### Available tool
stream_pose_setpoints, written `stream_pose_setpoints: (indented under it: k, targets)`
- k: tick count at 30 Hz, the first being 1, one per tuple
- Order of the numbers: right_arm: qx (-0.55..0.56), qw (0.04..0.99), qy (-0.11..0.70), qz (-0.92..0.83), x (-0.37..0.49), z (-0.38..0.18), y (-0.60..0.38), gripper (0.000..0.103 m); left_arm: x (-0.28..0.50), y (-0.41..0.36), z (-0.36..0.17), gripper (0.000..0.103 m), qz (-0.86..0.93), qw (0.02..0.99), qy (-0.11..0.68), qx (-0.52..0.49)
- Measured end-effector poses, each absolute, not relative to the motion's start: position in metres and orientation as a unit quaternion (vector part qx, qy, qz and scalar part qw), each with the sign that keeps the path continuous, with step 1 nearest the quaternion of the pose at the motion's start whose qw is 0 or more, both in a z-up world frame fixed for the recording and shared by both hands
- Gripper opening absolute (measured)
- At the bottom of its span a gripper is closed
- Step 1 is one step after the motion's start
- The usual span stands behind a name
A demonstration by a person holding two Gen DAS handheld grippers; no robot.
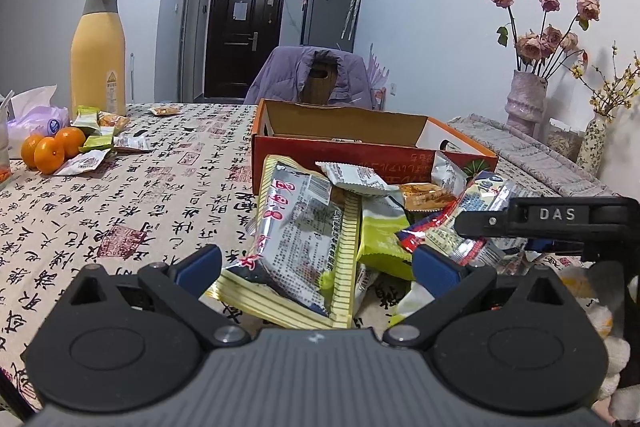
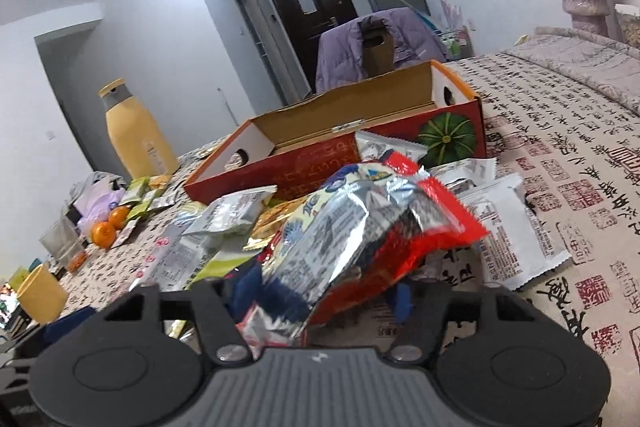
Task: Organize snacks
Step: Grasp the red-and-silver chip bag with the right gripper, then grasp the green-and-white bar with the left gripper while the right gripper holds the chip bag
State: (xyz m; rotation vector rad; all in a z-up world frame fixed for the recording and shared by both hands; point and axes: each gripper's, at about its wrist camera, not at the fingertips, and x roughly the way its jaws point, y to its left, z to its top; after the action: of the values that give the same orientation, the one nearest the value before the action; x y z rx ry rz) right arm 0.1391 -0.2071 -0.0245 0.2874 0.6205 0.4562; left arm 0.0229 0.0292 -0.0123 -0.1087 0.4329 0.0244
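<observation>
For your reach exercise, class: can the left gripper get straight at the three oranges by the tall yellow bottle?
Probably not from here. The left gripper faces the heap of snack packets, jaws open around a yellow-striped silver packet. The three oranges lie far off to its left across bare tablecloth, so it must swing over first.

red box (image 1: 340, 157), yellow-striped packet (image 1: 304, 243)

Snack packets (image 1: 304, 227) heaped before red box (image 1: 320, 157)
</observation>
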Motion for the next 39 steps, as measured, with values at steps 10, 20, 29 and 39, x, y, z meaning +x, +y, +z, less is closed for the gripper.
stream_pose_setpoints:
  k: [10,20,29,39]
  targets:
    - [0.136,0.922,0.269,0.243,0.121,-0.007,-0.226,0.026,0.025,0.027,-0.01,0.103,0.017,0.975,0.216,-0.049]
    - [0.119,0.938,0.231,0.229,0.114,0.005,-0.258,0.024,0.039,0.012,-0.003,0.103,0.017,0.973,0.226,-0.033]
    - [0.119,0.945,0.217,0.212,0.121,0.009,-0.284,0.025,0.071,-0.018,0.002,0.103,0.013,0.967,0.252,0.014]
    - [0.117,0.943,0.217,0.224,0.132,0.006,-0.29,0.024,0.116,-0.038,-0.011,0.069,0.015,0.951,0.304,0.053]
